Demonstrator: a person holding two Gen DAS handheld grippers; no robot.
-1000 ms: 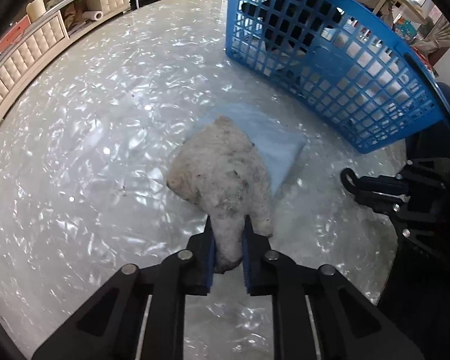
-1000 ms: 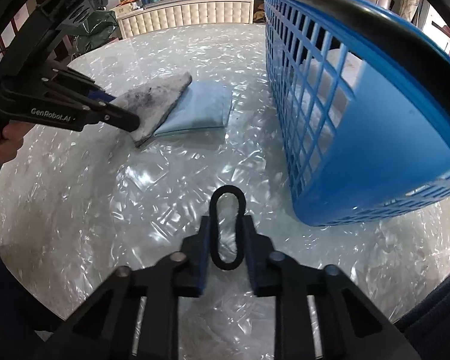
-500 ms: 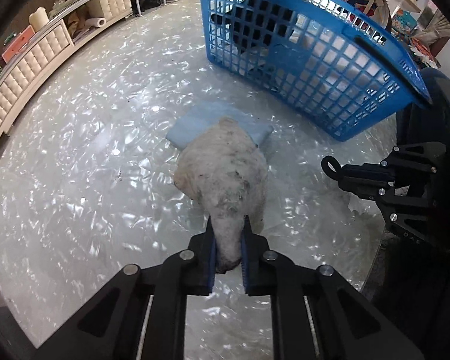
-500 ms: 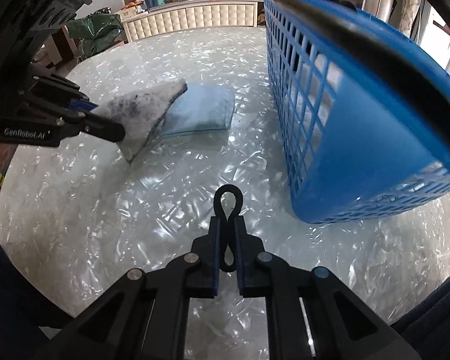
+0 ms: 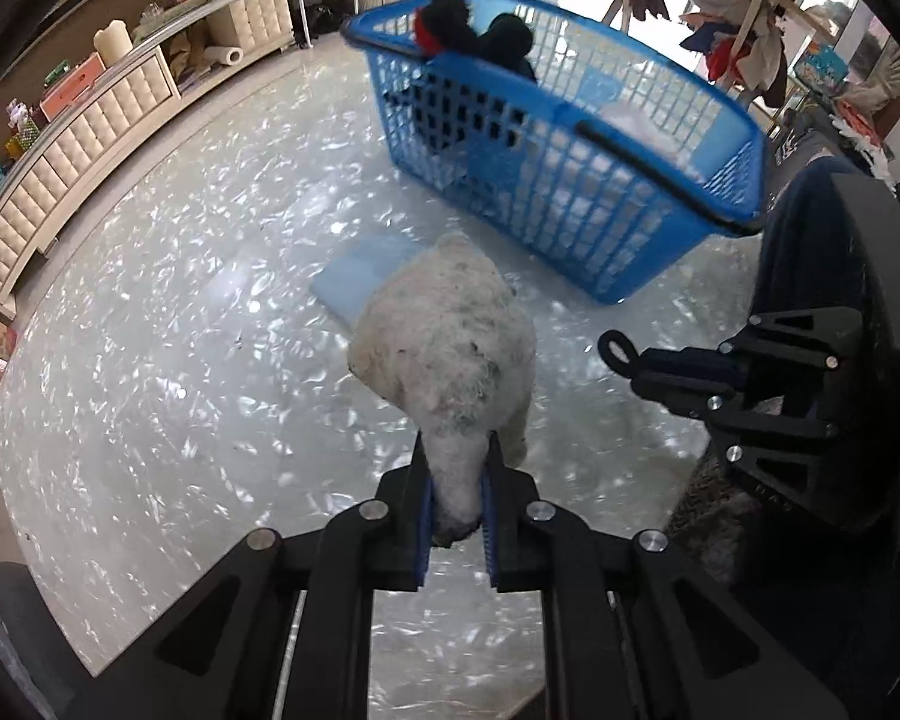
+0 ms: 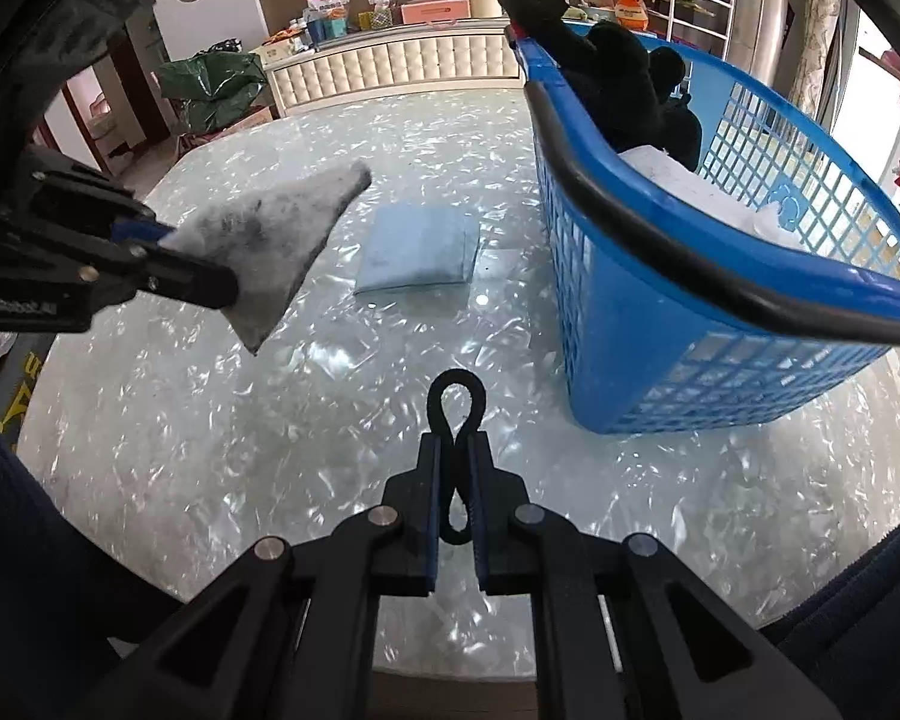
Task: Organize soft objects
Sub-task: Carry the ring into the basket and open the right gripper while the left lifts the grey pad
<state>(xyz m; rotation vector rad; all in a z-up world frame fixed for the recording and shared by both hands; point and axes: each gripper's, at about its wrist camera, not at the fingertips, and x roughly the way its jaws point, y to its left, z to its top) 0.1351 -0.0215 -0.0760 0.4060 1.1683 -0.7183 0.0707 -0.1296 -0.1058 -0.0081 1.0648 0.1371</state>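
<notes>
Our pearly table [image 6: 270,420] carries the blue basket [image 6: 660,324], which sits to the right with black plush toys [image 6: 618,84] and white padding inside. A pale blue cushion [image 6: 420,249] lies flat just beside the basket. Our left claw [image 5: 457,492] pinches a grubby white pad [image 5: 450,336] by its corner, lifted above the table. Our right claw [image 6: 455,510] is clamped on a black loop [image 6: 455,405].

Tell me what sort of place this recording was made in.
Most likely a lived-in home, probably a living or dining room: a pearly round table, a tufted cream sideboard crowded with household clutter, and clothes hanging on a rack by the windows.
</notes>
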